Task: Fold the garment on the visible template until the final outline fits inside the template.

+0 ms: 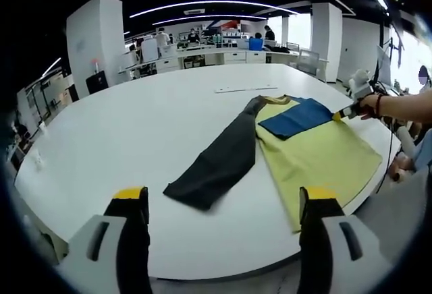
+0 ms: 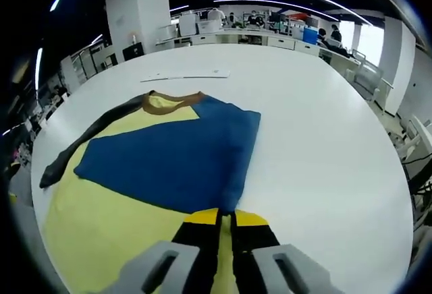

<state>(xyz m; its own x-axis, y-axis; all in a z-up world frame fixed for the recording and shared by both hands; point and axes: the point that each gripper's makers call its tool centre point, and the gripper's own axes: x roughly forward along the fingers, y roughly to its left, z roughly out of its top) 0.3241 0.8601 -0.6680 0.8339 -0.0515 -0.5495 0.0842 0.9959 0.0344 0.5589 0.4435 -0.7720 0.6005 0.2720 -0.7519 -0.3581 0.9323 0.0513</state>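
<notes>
Garment point(image 2: 162, 166) edge sits clenched between right fingers point(image 2: 202, 230); left fingers point(image 1: 131, 203) released, well apart.

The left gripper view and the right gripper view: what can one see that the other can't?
Left gripper view: the dark sleeve seen whole, a person's hand holding the other hand-held gripper, and its own jaws wide apart. Right gripper view: the right hand-held gripper pinched shut on the yellow shirt. Both: the shirt, its folded blue sleeve and the white table.

Bright ceiling strip lights point(image 1: 202, 5), sharp centre, fisheye bending at edges.
</notes>
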